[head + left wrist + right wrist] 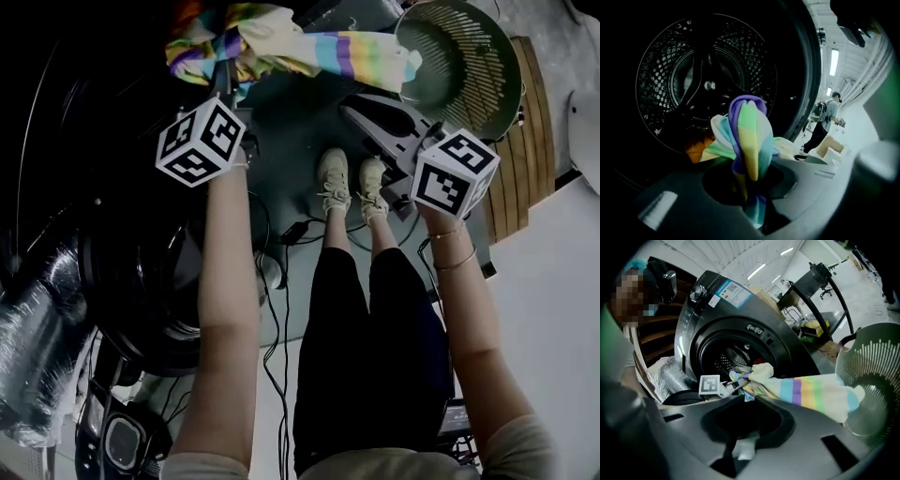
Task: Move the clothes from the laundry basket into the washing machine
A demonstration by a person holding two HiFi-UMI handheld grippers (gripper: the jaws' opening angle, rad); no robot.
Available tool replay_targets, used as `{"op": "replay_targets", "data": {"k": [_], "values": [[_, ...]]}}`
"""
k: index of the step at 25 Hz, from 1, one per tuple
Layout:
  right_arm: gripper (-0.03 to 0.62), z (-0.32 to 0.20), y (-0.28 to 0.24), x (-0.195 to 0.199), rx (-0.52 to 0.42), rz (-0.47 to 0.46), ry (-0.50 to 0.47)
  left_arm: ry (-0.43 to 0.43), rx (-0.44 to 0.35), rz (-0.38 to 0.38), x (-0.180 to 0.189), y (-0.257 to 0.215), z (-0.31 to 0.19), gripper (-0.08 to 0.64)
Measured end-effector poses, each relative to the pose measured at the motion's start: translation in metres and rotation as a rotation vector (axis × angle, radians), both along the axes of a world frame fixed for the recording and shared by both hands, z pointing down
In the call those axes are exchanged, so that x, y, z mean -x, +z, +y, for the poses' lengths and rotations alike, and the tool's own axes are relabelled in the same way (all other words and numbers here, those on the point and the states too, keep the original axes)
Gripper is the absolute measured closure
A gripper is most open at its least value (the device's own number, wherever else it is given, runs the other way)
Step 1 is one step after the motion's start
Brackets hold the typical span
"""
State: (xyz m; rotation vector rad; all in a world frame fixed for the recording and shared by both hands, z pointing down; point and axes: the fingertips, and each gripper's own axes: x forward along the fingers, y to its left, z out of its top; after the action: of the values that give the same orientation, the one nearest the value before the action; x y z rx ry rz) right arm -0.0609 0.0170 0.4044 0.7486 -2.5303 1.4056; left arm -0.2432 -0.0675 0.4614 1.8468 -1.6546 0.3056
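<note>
Your left tongs [226, 77] are clenched on a bunched end of the striped cloth [309, 47], which is pinched deep in the slit between the jaws. That knot of cloth sits right at the washer's [740, 333] open door, just outside the drum [708, 79]. Your right tongs [740, 446] are drawn almost together and have no hold on the cloth. Only a pale sliver shows in the narrow gap, and you cannot tell what it is. They hang lower and farther from the washer than the left pair.

From the knot, the rest of the cloth stretches away from the washer in a long striped band. Its far end lies on the rim of the green basket [469, 61]. The basket stands off to the washer's side, tipped so its slotted inside faces you. Inside the drum, low by the door, an orange garment [696, 147] is lying.
</note>
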Motion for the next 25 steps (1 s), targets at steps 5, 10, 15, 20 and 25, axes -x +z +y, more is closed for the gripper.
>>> {"op": "replay_targets", "data": {"k": [5,10,15,20,25], "values": [[0.527,0.003,0.012,-0.003,0.019,-0.001,0.013,-0.06,-0.024,-0.049,0.033,0.004,-0.036,0.488],[0.535,0.013,0.024,-0.007,0.047,-0.012,0.017,-0.092,-0.05,-0.059,0.043,0.006,-0.057,0.488],[0.538,0.012,0.022,-0.002,0.045,-0.017,0.022,-0.138,-0.11,-0.189,0.063,-0.012,-0.074,0.488],[0.538,0.013,0.026,0.0,0.036,-0.002,-0.002,-0.06,-0.19,-0.311,0.055,-0.039,-0.101,0.486],[0.548,0.018,0.029,-0.003,0.023,0.012,-0.029,-0.069,-0.179,-0.308,0.059,-0.02,-0.119,0.436]]}}
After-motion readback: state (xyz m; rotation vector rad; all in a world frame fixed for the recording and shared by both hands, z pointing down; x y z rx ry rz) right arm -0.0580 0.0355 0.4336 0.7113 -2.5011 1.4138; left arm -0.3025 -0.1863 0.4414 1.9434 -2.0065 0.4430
